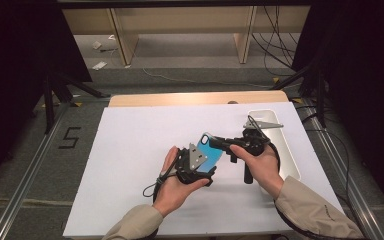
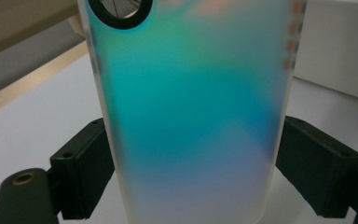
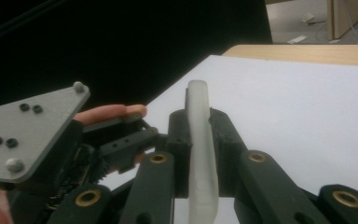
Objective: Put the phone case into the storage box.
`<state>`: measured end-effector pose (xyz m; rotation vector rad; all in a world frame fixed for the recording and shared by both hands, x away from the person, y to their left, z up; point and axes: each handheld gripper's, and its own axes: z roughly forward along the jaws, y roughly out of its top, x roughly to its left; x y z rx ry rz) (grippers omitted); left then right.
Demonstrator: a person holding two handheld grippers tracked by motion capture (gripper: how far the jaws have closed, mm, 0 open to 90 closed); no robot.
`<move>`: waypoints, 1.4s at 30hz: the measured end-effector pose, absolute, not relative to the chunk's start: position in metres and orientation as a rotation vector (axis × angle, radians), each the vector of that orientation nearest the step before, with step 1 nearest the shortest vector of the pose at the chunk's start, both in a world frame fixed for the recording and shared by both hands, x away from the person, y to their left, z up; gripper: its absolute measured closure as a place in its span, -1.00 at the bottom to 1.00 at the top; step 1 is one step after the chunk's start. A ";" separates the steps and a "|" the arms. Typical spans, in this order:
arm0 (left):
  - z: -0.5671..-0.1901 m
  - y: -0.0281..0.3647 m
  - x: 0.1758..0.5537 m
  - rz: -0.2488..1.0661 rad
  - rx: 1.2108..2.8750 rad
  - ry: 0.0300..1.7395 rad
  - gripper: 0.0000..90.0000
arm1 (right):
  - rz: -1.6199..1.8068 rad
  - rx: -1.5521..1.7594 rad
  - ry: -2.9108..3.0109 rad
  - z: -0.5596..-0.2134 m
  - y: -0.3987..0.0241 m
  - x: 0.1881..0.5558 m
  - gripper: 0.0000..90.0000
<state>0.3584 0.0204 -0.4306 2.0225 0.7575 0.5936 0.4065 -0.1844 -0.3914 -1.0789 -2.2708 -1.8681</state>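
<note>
Phone case (image 1: 211, 150) clamped across by left jaws, edge pinched by right jaws.

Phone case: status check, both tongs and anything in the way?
Left tongs clamped across phone case sides. Right tongs shut on its edge. Case held above white table, white tray off to the right, nothing blocking.

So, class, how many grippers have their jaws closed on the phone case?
2. The left gripper clamps the phone case across its width at the lower end; the right gripper pinches its thin edge near the top.
</note>
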 end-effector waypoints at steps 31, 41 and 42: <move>-0.432 0.065 0.373 0.284 2.008 0.563 -0.28 | -1.721 -0.573 -2.621 -0.369 -0.199 0.410 0.81; -0.435 0.064 0.372 0.219 2.033 0.434 -0.02 | -1.671 -0.423 -2.623 -0.369 -0.194 0.407 0.81; -0.435 0.064 0.372 0.213 2.039 0.417 0.00 | -1.663 -0.409 -2.626 -0.369 -0.194 0.406 0.81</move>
